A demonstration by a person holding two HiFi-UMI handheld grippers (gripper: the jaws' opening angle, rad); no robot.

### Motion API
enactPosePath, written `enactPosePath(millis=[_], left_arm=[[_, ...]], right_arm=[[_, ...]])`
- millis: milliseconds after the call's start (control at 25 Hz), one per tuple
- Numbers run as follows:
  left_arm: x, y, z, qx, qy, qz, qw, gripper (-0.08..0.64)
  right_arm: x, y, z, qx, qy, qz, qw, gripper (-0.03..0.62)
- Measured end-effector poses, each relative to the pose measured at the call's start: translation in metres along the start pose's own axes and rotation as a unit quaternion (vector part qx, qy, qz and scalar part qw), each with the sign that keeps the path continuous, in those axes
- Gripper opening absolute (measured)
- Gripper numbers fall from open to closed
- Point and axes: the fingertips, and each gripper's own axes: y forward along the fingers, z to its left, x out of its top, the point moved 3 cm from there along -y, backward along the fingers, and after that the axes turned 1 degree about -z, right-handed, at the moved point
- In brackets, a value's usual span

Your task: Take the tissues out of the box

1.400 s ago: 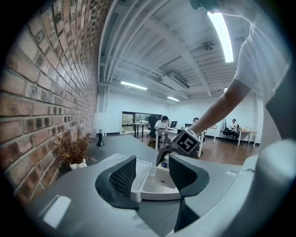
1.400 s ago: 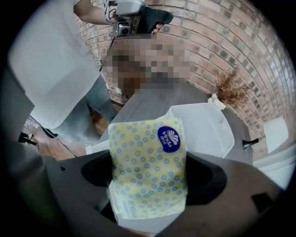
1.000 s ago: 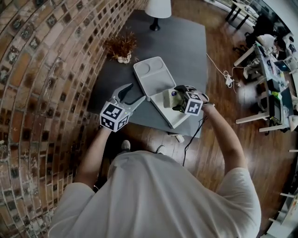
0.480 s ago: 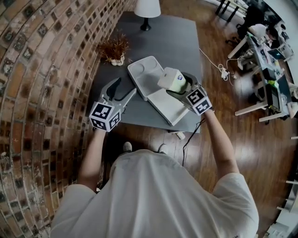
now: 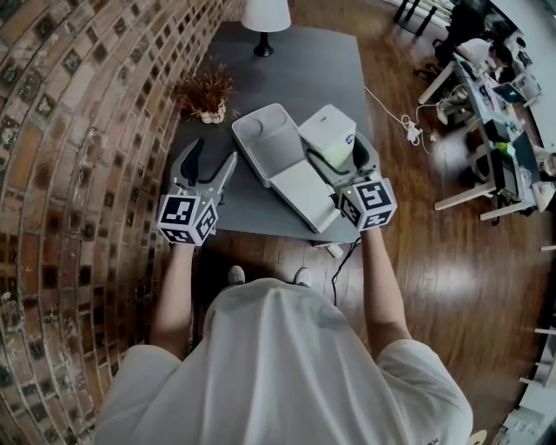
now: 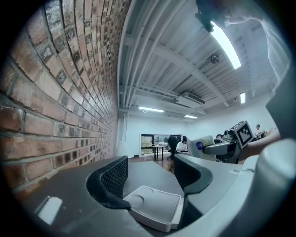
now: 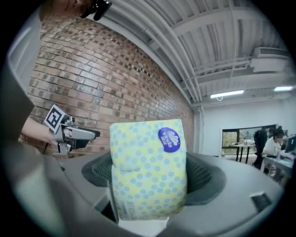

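Observation:
A white box (image 5: 265,143) lies open on the grey table (image 5: 321,69), its lid folded flat beside its base; the left gripper view also shows this box (image 6: 155,208). My right gripper (image 5: 339,155) is shut on a tissue pack (image 5: 328,135) and holds it above the box. Up close the tissue pack (image 7: 148,169) is yellow with blue dots and a blue round label, pinched between both jaws of my right gripper (image 7: 150,178). My left gripper (image 5: 211,156) stands open and empty to the left of the box. Its jaws (image 6: 152,178) frame only the box.
A dried plant in a small pot (image 5: 204,91) stands at the table's back left, a white lamp (image 5: 265,17) at the far edge. A brick wall (image 5: 78,130) runs along the left. A cable (image 5: 408,130) lies on the wooden floor; office desks stand at the right.
The right gripper has carried the tissue pack up and away from the box's base, farther over the table. The left gripper has drifted left, still open.

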Motion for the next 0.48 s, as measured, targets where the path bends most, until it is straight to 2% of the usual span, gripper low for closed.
enactPosePath(millis=[200,320,480], left_arm=[[0.011,-0.009,0.006,0.018,-0.012,-0.022,0.9995,0.299],[0.015,-0.016,0.01,0.034,0.005,-0.032,0.9989,0.299],[0.019,-0.025,0.012,0.058,0.015,-0.042,0.9973,0.299]], right_arm=[[0.015,-0.031,-0.017,-0.095,0.035,-0.051,0.994,0.443],[0.015,-0.052,-0.023,-0.143,0.029,-0.055,0.988,0.449],[0.007,-0.074,-0.016,-0.182,0.02,-0.045,0.982,0.457]])
